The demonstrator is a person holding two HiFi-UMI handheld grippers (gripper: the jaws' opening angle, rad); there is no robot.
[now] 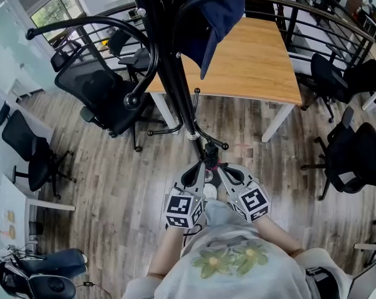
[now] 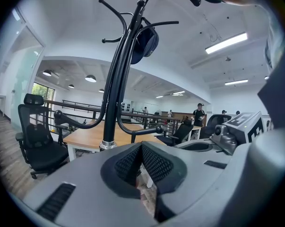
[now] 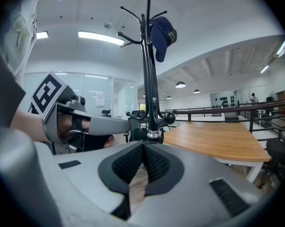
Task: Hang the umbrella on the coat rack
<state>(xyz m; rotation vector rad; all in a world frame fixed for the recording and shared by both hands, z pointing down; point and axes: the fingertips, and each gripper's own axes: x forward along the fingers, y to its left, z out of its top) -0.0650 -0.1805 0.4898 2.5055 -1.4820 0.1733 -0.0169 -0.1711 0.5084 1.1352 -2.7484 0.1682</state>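
Left tongs (image 2: 141,145) together, empty | right tongs (image 3: 143,145) together, empty | umbrella (image 1: 210,154) maybe that small dark thing just past both tips, by the coat rack (image 1: 175,86); not sure | I go slow, no bumping.

We hold our left tool (image 2: 141,146) and our right tool (image 3: 143,146) side by side, low and close in front of our chest, both pointing forward and tipped only slightly down. Each tool's jaws are closed tip to tip with nothing between them. Our left forearm (image 1: 168,255) and right forearm (image 1: 277,232) angle inward, and our left hand (image 3: 69,126) is wrapped around its tool's grip.
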